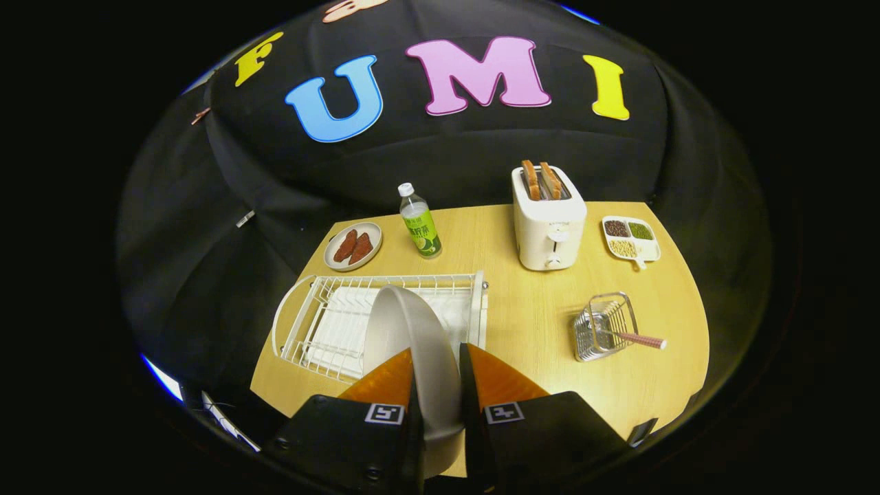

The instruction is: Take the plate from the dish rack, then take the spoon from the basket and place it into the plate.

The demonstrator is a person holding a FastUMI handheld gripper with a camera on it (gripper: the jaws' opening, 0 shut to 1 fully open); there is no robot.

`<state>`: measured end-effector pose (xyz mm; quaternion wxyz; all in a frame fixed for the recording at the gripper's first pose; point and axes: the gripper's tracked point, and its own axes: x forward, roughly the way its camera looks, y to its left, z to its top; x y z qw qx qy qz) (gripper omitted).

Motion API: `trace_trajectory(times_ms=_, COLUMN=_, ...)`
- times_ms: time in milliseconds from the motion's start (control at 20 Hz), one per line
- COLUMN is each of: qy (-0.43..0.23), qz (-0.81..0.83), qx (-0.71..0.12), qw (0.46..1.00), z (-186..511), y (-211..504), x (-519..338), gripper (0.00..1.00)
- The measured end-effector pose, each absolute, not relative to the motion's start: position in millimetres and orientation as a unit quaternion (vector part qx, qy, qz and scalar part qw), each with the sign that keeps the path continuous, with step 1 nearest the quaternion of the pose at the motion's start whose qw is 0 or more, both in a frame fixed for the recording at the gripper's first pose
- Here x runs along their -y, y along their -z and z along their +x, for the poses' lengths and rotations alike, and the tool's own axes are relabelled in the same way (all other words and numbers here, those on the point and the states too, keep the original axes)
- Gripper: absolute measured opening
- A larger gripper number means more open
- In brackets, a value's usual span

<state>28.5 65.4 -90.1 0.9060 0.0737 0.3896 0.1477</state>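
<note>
The claw (436, 361) with its orange fingers (385, 381) is gripping the pale grey round plate (412, 337) edge-on, both fingers pressing on its rim. The plate is standing upright over the near side of the white wire dish rack (323, 323) on the light wooden bench (536, 316); whether it is resting in the rack or raised clear of it is hard to tell. Beyond the fingers to the right, the small wire basket (605, 326) is holding the spoon with a pinkish handle (639, 339), which is leaning out over the basket's rim. Farther back, the white toaster (548, 227) is holding two bread slices beside the green-labelled bottle (419, 223)
</note>
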Motion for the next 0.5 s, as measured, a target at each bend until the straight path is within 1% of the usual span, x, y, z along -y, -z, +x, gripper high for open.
trace_trajectory(times_ms=250, qy=-0.147, qz=0.116, qx=-0.408, qw=0.894, z=-26.9, y=108.5, x=1.1, gripper=0.28)
trace_trajectory(times_ms=500, qy=-0.125, qz=0.168, qx=-0.448, qw=0.869, z=-58.6, y=151.6, x=64.3, gripper=0.28)
